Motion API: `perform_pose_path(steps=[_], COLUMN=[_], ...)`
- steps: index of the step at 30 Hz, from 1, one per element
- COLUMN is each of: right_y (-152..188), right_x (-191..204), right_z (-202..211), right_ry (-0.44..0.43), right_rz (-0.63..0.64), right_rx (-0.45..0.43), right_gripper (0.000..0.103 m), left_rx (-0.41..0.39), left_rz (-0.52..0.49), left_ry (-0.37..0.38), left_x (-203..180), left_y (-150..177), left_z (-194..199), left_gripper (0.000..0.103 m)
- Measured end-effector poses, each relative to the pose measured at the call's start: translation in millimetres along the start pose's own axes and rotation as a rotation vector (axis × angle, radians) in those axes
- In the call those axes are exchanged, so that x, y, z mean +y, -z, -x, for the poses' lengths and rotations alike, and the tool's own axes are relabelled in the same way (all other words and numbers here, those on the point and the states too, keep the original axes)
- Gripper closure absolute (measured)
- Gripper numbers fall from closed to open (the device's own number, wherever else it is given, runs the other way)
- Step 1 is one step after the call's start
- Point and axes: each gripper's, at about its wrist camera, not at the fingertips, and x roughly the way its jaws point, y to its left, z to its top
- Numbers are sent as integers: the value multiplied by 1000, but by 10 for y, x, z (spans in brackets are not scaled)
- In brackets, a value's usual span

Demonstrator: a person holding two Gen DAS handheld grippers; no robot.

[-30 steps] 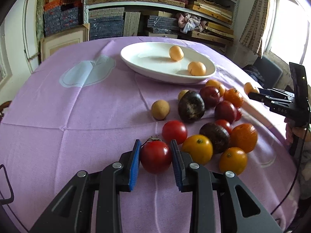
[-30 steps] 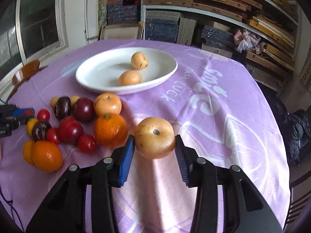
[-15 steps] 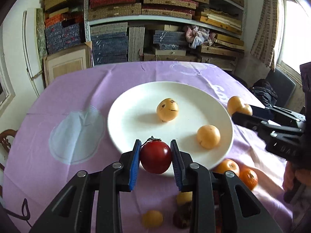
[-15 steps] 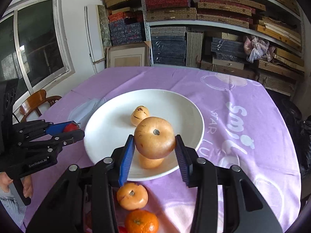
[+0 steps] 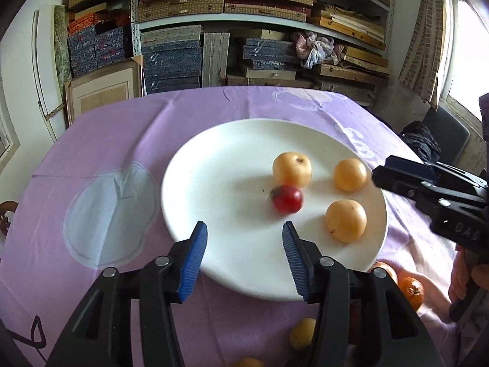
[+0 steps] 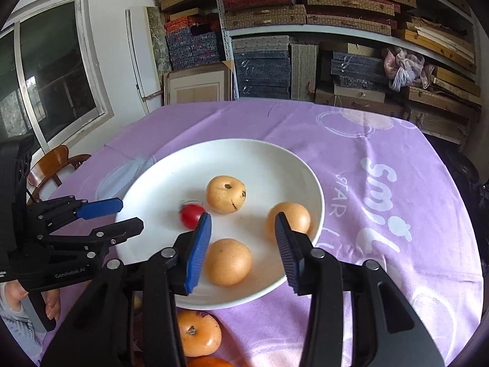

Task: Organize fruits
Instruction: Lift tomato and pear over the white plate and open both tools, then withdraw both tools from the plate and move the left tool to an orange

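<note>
The left tongs have just been opening and now stand apart with nothing between them. The red tomato lies on the white plate, blurred, just beside one of three yellow fruits. The right tongs also stand apart and empty; the yellow fruit seen between them lies on the plate below, not touched by the pads. The plate rests on the worktop with a purple cloth. More orange fruits lie on the cloth just beside the plate's near rim.
</note>
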Motion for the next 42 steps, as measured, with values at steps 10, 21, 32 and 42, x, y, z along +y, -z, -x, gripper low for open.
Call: perform_pose_path(steps=[10, 21, 32, 42], right_y=[407, 1105, 1114, 1118], right_x=[391, 37, -28, -29], right_z=[1232, 1087, 1057, 1051], right_ry=[-52, -11, -7, -4], right_rz=[112, -12, -57, -58], right_rx=[-131, -34, -24, -20], right_gripper=[13, 7, 5, 5], left_rx=[-86, -78, 49, 83], left_rz=[-58, -124, -131, -18], left_ry=[-45, -55, -15, -42], left_x=[8, -153, -189, 122], left_y=[464, 1411, 1404, 1420], left_z=[994, 1121, 843, 836], left_gripper=[18, 17, 10, 15])
